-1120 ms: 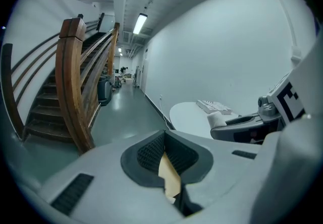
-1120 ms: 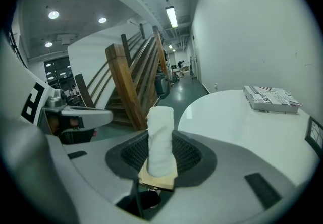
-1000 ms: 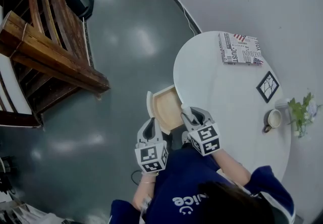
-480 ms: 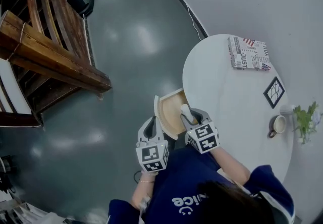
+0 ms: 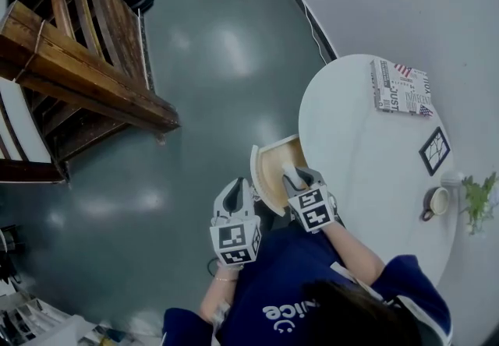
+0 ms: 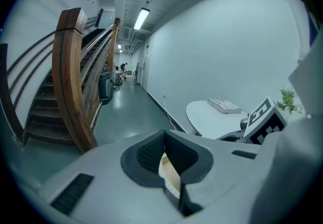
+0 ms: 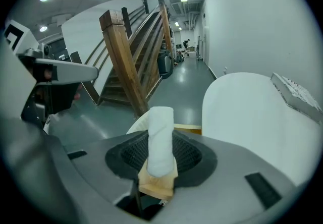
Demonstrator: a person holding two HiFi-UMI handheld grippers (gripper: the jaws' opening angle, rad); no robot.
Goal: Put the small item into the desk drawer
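two grippers are shown at the open desk drawer (image 5: 255, 171), which stands out from the edge of the round white table (image 5: 366, 150). the right gripper (image 5: 302, 178) is clamped on the small item, a white roll (image 5: 291, 173), which is held upright between the pads with its top well above them. in the head view the roll is seen over the drawer's wooden floor, close to the table edge. in the right gripper view pale wood is visible directly beneath it. the roll is judged to be above the drawer and not yet laid in it. the left gripper (image 5: 234, 195) is held nearer the person, just beside the drawer's front panel, and no contact can be confirmed. its jaws are together at the tips and nothing is gripped, only a sliver of the drawer being seen through the slit behind them.

for the step in hand, the placing, the roll is best lowered close to the drawer floor before the pads are parted, so that a drop is avoided. a cylinder is expected to roll once released, so it is better tipped onto its side against a drawer wall. the release is best made clear of the table edge, and the front panel is left free for a closing push.
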